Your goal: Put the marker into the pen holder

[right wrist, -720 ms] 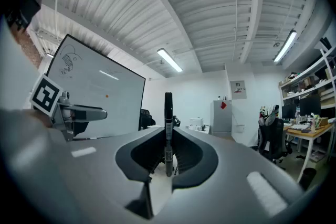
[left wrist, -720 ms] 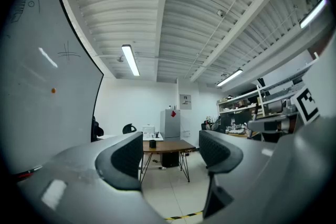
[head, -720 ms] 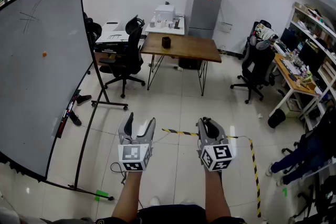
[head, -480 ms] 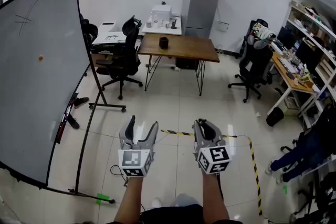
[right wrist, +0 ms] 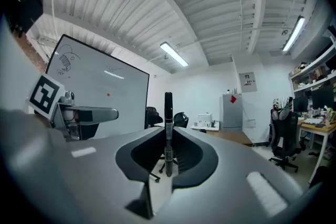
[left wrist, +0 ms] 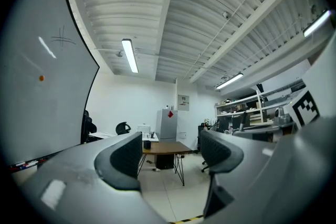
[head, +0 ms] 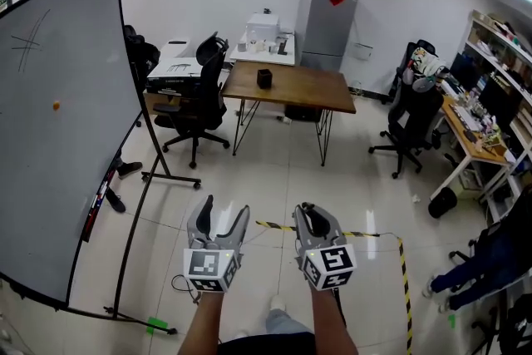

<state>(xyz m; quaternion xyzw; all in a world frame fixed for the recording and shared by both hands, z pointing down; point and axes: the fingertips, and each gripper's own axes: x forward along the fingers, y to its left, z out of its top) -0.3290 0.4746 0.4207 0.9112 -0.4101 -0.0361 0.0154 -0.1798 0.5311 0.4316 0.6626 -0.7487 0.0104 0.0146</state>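
Marker (right wrist: 168,123) is pinched upright between the fingers (right wrist: 191,157) of the right gripper (head: 309,214); the left gripper (head: 218,216) is spread and empty. The pen holder (head: 264,79) is seen on the far bench (head: 320,89), well apart, so carrying and insertion are judged still left.

The room is bright and evenly lit by ceiling tube lamps (left wrist: 129,55), which leave pale glare streaks on the whiteboard (left wrist: 31,86). Shadows below it are soft. Fisheye distortion bows the whiteboard's edge (most in both gripper views, whose corners go black), and the closest foreground is out of focus.
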